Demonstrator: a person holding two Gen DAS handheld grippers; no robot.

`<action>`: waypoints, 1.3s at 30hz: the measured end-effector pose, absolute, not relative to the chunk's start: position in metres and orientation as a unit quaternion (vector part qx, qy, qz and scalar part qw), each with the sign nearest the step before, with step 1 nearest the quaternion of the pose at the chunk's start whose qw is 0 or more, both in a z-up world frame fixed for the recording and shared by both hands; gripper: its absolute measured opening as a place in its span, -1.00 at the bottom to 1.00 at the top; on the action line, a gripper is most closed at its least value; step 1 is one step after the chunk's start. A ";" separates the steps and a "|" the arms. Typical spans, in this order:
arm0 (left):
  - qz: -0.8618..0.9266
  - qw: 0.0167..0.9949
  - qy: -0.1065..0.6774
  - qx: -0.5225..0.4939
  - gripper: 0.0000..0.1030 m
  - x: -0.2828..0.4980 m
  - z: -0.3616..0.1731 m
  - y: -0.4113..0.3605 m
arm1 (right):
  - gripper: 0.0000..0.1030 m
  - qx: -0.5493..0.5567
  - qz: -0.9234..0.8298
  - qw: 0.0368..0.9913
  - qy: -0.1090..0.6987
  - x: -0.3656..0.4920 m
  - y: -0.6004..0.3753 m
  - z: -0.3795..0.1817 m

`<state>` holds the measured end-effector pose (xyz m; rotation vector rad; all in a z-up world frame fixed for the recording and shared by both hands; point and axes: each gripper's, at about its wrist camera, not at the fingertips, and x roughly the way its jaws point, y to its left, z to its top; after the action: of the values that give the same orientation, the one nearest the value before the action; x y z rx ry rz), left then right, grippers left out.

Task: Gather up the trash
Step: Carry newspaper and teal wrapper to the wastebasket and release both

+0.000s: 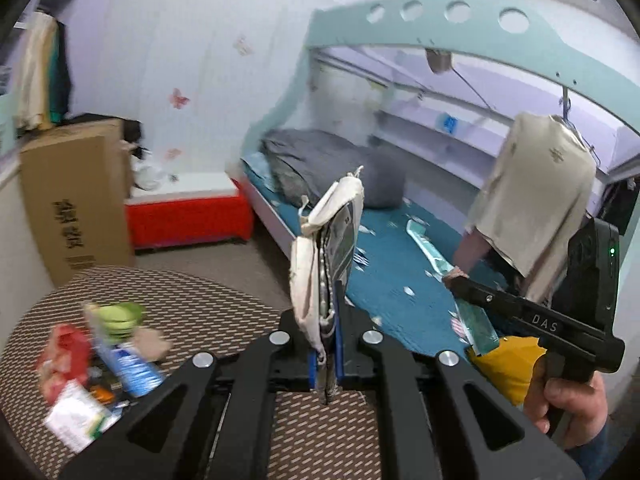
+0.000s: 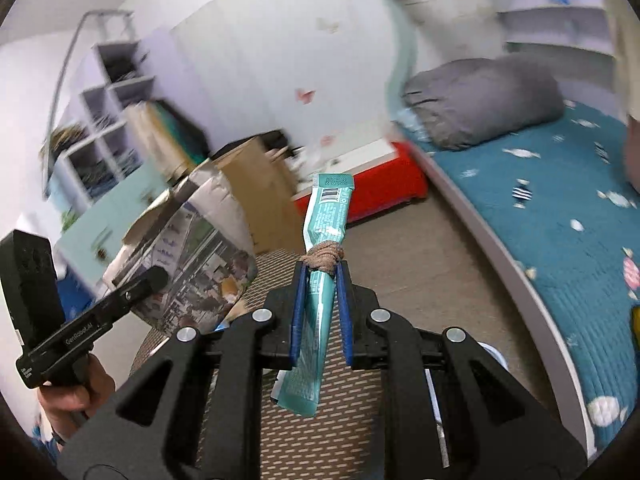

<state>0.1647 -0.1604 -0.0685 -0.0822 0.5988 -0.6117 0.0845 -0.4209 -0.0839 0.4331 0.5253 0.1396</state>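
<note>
Your left claw (image 1: 325, 360) clamps a torn, printed paper carton scrap (image 1: 326, 252) upright; your right claw (image 2: 322, 320) pinches a long teal foil wrapper (image 2: 322, 240) mid-length, both lifted clear above the woven round tabletop (image 1: 168, 300), presumably for disposal.

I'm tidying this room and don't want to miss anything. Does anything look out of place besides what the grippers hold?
Yes. Loose wrappers and cartons lie scattered on the round woven mat, blurred, so the items are hard to name. A yellow thing sits at the bed's edge; what it is I cannot tell.
</note>
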 end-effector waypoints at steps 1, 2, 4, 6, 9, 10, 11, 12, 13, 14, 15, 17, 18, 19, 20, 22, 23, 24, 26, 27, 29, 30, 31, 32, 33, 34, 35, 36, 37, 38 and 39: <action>-0.304 0.903 0.300 -0.039 -0.88 0.172 -0.072 -0.173 | -0.71 0.218 0.056 0.940 0.257 0.084 -0.432 -0.087; -0.311 0.897 0.311 -0.037 -0.88 0.178 -0.076 -0.186 | -0.71 0.223 0.043 0.939 0.258 0.084 -0.445 -0.091; -0.325 0.884 0.335 -0.034 -0.88 0.191 -0.087 -0.211 | -0.71 0.240 0.021 0.934 0.263 0.084 -0.472 -0.104; -0.336 0.871 0.357 -0.029 -0.88 0.200 -0.100 -0.235 | -0.71 0.254 -0.003 0.928 0.273 0.086 -0.495 -0.121; -0.345 0.854 0.390 -0.015 -0.88 0.213 -0.122 -0.269 | -0.71 0.281 -0.026 0.914 0.292 0.091 -0.523 -0.151; -0.346 0.850 0.397 -0.009 -0.88 0.215 -0.129 -0.277 | -0.70 0.288 -0.032 0.909 0.300 0.093 -0.529 -0.164; -0.346 0.846 0.406 -0.002 -0.88 0.219 -0.137 -0.287 | -0.70 0.293 -0.037 0.904 0.308 0.095 -0.535 -0.175; -0.345 0.842 0.415 0.006 -0.88 0.222 -0.144 -0.296 | -0.70 0.298 -0.040 0.900 0.315 0.098 -0.541 -0.184; -0.344 0.836 0.426 0.013 -0.88 0.226 -0.154 -0.307 | -0.70 0.305 -0.043 0.895 0.324 0.101 -0.549 -0.196; -0.342 0.832 0.437 0.019 -0.88 0.230 -0.162 -0.316 | -0.70 0.311 -0.046 0.889 0.333 0.105 -0.553 -0.208; -0.341 0.827 0.447 0.026 -0.88 0.235 -0.170 -0.325 | -0.70 0.318 -0.049 0.882 0.344 0.111 -0.556 -0.220; -0.337 0.816 0.468 0.036 -0.88 0.244 -0.187 -0.341 | -0.70 0.329 -0.051 0.872 0.358 0.117 -0.562 -0.239; -0.335 0.812 0.477 0.040 -0.88 0.248 -0.194 -0.346 | -0.70 0.337 -0.051 0.866 0.366 0.123 -0.566 -0.250; -0.334 0.806 0.487 0.044 -0.88 0.252 -0.203 -0.353 | -0.70 0.342 -0.051 0.862 0.371 0.125 -0.568 -0.258; -0.333 0.801 0.496 0.046 -0.88 0.255 -0.210 -0.357 | -0.70 0.347 -0.051 0.858 0.376 0.128 -0.571 -0.265; -0.331 0.793 0.508 0.056 -0.88 0.259 -0.223 -0.363 | -0.70 0.356 -0.051 0.850 0.385 0.131 -0.576 -0.279; -0.330 0.790 0.513 0.061 -0.88 0.260 -0.228 -0.366 | -0.70 0.360 -0.053 0.846 0.390 0.135 -0.579 -0.287; -0.329 0.787 0.518 0.065 -0.88 0.263 -0.233 -0.369 | -0.70 0.363 -0.053 0.843 0.394 0.137 -0.581 -0.293; -0.326 0.778 0.531 0.076 -0.88 0.268 -0.244 -0.379 | -0.70 0.368 -0.054 0.837 0.401 0.141 -0.584 -0.302; -0.324 0.774 0.537 0.081 -0.87 0.270 -0.249 -0.382 | -0.70 0.370 -0.055 0.834 0.406 0.143 -0.584 -0.309; -0.322 0.767 0.547 0.091 -0.87 0.275 -0.255 -0.388 | -0.70 0.376 -0.057 0.826 0.417 0.149 -0.586 -0.320; -0.321 0.763 0.553 0.096 -0.86 0.277 -0.259 -0.392 | -0.70 0.379 -0.057 0.822 0.421 0.151 -0.586 -0.325; -0.320 0.756 0.561 0.102 -0.85 0.279 -0.264 -0.396 | -0.70 0.382 -0.057 0.819 0.425 0.153 -0.587 -0.331; -0.318 0.749 0.571 0.108 -0.78 0.281 -0.270 -0.400 | -0.70 0.385 -0.057 0.815 0.430 0.156 -0.588 -0.337; -0.317 0.746 0.575 0.111 -0.78 0.283 -0.272 -0.402 | -0.70 0.388 -0.056 0.810 0.436 0.160 -0.589 -0.344; -0.315 0.739 0.583 0.119 -0.58 0.285 -0.277 -0.405 | -0.66 0.391 -0.055 0.806 0.440 0.162 -0.590 -0.350; -0.311 0.736 0.588 0.126 -0.13 0.287 -0.281 -0.407 | -0.64 0.397 -0.056 0.801 0.444 0.165 -0.591 -0.357; -0.303 0.740 0.586 0.130 0.11 0.289 -0.281 -0.407 | -0.64 0.400 -0.058 0.797 0.448 0.166 -0.592 -0.362; -0.297 0.745 0.582 0.133 0.60 0.290 -0.281 -0.408 | -0.64 0.405 -0.062 0.791 0.454 0.167 -0.593 -0.369; -0.295 0.751 0.576 0.134 0.68 0.290 -0.279 -0.407 | -0.47 0.413 -0.063 0.785 0.457 0.166 -0.595 -0.374; -0.295 0.753 0.572 0.134 0.68 0.290 -0.276 -0.405 | -0.24 0.420 -0.063 0.782 0.457 0.166 -0.596 -0.378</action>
<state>0.2904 -0.4052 -0.2764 0.2935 1.2485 -0.6438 0.1655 -0.5957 -0.3777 0.9066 0.9862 -0.1352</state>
